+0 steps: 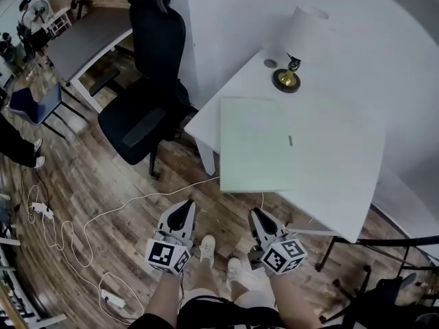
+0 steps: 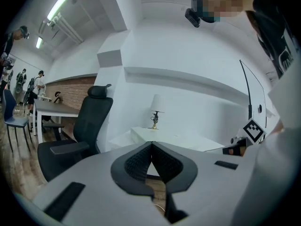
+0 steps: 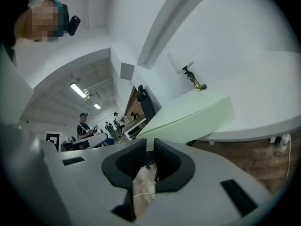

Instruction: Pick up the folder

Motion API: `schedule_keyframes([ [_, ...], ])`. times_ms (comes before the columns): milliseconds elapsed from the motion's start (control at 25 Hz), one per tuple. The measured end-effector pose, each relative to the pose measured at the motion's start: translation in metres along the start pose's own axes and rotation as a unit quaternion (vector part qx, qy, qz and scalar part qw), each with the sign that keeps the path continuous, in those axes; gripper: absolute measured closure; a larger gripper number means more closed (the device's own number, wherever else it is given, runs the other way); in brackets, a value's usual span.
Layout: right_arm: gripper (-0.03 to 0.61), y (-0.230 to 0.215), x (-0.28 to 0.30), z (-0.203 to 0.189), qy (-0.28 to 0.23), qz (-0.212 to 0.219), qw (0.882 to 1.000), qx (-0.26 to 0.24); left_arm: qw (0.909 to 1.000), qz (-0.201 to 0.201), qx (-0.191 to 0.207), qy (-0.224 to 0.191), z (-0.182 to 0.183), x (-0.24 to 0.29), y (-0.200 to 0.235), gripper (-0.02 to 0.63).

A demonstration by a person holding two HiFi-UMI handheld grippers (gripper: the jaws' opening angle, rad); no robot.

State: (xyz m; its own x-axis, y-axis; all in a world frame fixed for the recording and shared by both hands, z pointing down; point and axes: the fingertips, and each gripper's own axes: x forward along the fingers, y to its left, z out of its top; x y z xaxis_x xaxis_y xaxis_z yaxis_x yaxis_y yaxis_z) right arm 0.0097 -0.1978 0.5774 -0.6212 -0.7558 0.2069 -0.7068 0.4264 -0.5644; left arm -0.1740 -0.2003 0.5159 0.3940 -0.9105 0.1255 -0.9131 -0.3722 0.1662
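The pale green folder [image 1: 274,146] lies flat on the white table [image 1: 343,177], its near edge overhanging the table's front edge. My left gripper [image 1: 186,205] and right gripper [image 1: 257,214] hover over the wooden floor just short of that edge, both pointing at the folder and apart from it. In the left gripper view the left gripper [image 2: 151,145] has its jaws together and empty, with the folder [image 2: 160,134] beyond. In the right gripper view the right gripper [image 3: 150,142] is shut and empty, rolled to one side, and the folder [image 3: 193,114] juts out above it.
A lamp [image 1: 295,46] with a brass base stands at the back of the table. A black office chair [image 1: 147,81] is left of the table, with a grey desk [image 1: 89,36] behind it. White cables [image 1: 103,218] trail over the floor.
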Motion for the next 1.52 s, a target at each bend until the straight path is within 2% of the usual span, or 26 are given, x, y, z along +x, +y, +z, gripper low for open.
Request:
schedule_keyframes([
  [80,0.527,-0.005,0.007,-0.001,-0.005,-0.002,0.999,0.032,1.0,-0.008,0.0,0.004,-0.004,0.009,0.004,0.6],
  [360,0.388,-0.011,0.034,-0.009,-0.017,0.012,0.99,0.138,0.9994,-0.024,-0.007,0.023,-0.016,0.03,0.016,0.6],
  [440,0.334,-0.011,0.043,-0.01,-0.021,0.02,0.985,0.172,0.9992,-0.027,-0.01,0.029,-0.018,0.034,0.02,0.6],
  [680,0.258,-0.02,0.062,-0.012,-0.037,0.028,0.961,0.273,0.9983,-0.038,-0.01,0.042,-0.026,0.048,0.027,0.6],
  [800,0.242,-0.025,0.067,-0.016,-0.036,0.027,0.957,0.287,0.9979,-0.038,-0.014,0.05,-0.029,0.053,0.03,0.6],
  [920,0.232,-0.011,0.08,0.004,-0.062,0.068,0.954,0.286,0.9975,-0.044,-0.013,0.053,-0.033,0.057,0.033,0.6],
  [1000,0.227,-0.01,0.085,0.012,-0.075,0.08,0.95,0.294,0.9973,-0.043,-0.017,0.056,-0.033,0.061,0.036,0.6],
  [1240,0.219,-0.023,0.095,0.013,-0.091,0.07,0.939,0.325,0.9968,-0.039,-0.022,0.066,-0.035,0.068,0.044,0.6],
  [1520,0.218,-0.028,0.112,0.018,-0.1,0.07,0.934,0.335,0.9965,-0.042,-0.02,0.069,-0.042,0.072,0.05,0.6],
])
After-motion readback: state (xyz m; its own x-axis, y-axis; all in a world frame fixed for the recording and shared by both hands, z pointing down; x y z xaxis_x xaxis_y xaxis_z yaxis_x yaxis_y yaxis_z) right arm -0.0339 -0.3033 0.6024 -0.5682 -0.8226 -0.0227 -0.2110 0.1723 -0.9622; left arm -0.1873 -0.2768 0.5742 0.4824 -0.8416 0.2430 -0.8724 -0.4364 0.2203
